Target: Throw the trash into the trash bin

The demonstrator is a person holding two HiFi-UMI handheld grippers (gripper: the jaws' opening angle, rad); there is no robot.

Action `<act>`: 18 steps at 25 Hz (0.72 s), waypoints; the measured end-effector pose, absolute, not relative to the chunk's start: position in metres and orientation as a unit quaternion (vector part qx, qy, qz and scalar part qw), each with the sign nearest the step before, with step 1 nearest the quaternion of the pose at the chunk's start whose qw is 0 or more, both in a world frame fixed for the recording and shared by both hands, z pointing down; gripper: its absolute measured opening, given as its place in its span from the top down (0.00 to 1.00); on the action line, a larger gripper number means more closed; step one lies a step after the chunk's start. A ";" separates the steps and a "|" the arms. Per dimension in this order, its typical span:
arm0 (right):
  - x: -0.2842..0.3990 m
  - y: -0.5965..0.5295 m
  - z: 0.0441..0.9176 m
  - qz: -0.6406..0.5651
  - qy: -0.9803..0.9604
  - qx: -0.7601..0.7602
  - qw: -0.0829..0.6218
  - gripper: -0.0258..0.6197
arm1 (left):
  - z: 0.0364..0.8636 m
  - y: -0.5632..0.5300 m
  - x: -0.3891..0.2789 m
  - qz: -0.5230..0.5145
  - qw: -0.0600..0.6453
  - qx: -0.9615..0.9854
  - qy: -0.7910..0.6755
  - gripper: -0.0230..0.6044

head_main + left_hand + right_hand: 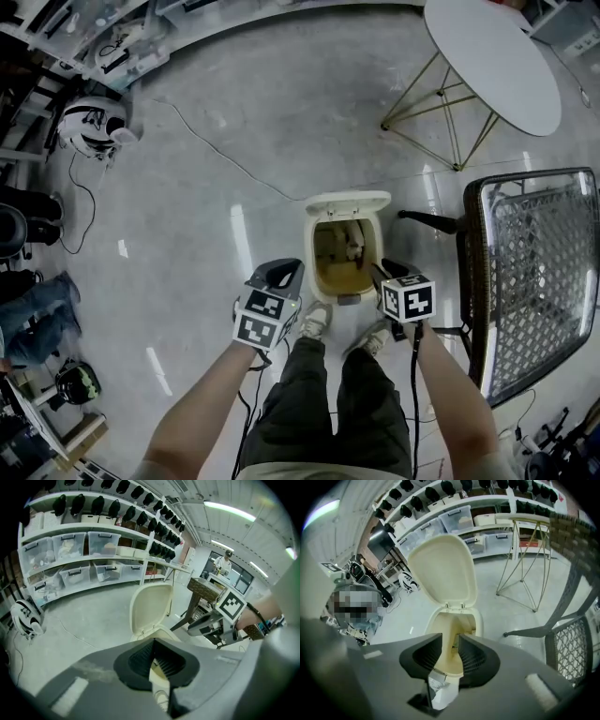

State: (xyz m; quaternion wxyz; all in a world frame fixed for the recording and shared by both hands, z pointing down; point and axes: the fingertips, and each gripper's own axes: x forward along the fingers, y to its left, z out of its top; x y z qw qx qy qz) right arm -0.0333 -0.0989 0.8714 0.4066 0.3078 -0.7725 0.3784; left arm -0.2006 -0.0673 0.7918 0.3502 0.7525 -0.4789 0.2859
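The trash bin [310, 253] stands on the floor [234, 141] with its lid [349, 203] up, just ahead of the person's shoes [316, 322]. A pale bit of trash [354, 246] lies inside, toward the hinge side, below both grippers. The right gripper [381, 273] hangs over the bin's front right rim, its 2 fingers [423, 656] apart, pressing on nothing. The left gripper [287, 272] hovers at the bin's front left corner, fingers [140, 658] meeting at their tips, empty
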 end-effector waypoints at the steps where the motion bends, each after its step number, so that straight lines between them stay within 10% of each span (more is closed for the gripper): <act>1: -0.031 -0.101 0.856 0.373 -0.778 0.310 0.398 0.79 | 0.781 -0.070 -0.200 0.284 0.344 0.755 -0.480 0.96; 18: 0.019 -0.159 0.494 0.284 -0.849 0.400 0.198 0.89 | 0.470 -0.151 -0.179 0.159 0.183 0.824 -0.512 0.96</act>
